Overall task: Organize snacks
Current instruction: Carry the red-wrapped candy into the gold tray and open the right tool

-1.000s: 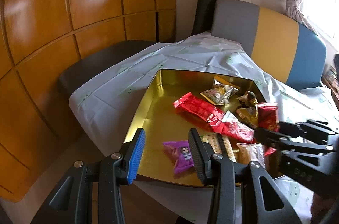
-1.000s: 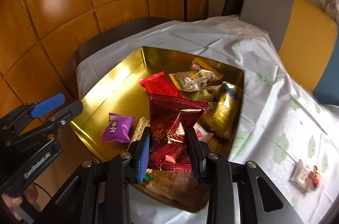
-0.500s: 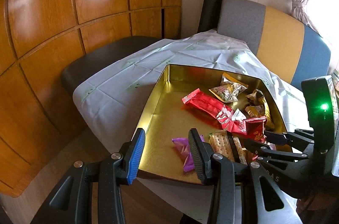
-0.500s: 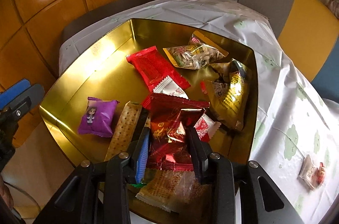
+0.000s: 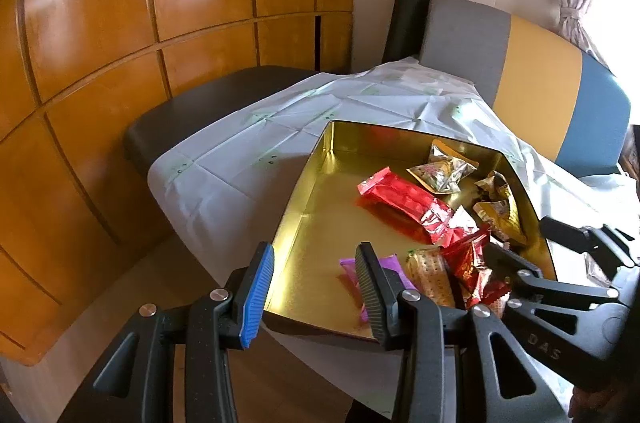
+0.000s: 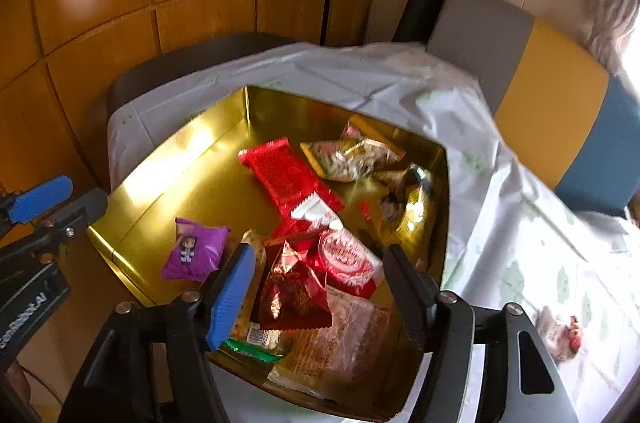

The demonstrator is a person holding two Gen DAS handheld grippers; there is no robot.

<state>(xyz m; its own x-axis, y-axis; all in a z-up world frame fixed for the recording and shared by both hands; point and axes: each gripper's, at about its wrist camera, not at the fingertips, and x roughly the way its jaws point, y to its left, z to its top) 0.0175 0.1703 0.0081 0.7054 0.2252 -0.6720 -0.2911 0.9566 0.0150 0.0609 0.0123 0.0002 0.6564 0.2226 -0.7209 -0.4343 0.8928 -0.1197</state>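
- Black plastic with one blue ribbed pad: the right gripper (image 6: 316, 287) hangs wide apart over the near end of the shiny gold metal tray (image 6: 168, 163), nothing pinched between its fingers.
- Right below that gap lies a crinkled dark-red foil snack packet (image 6: 294, 291), loose on the pile, touching neither finger as far as the right wrist view shows.
- Just beside it sits a red-and-white round-labelled packet (image 6: 346, 259), and under both lies a clear-wrapped brown cracker pack (image 6: 344, 343) at the tray's near edge.
- Over to the left gripper (image 5: 316, 293): its fingers also stand spread and empty, hovering over the tray's near left corner, the dark finger in front of a small purple pillow-shaped packet (image 5: 390, 265).
- That purple packet rests flat on the tray floor, apart from the pile; in the right wrist view a cartoon figure shows on it.
- Next to it lies a long clear pack of pale crackers (image 5: 430, 277).
- Further in, a long bright-red foil bar wrapper (image 6: 286, 179) stretches diagonally across the middle of the tray.
- At the far end, a clear-and-gold bag of mixed nuts (image 6: 352, 157), with a gold-and-black crumpled bag (image 6: 412, 207) against the right wall.
- Outside the tray, on the pale printed tablecloth (image 6: 500, 207), one small wrapped sweet (image 6: 558, 335) lies well apart to the right.
- Behind it all, a grey, yellow and blue padded bench back (image 5: 532, 75) and orange wooden wall panels (image 5: 120, 23).
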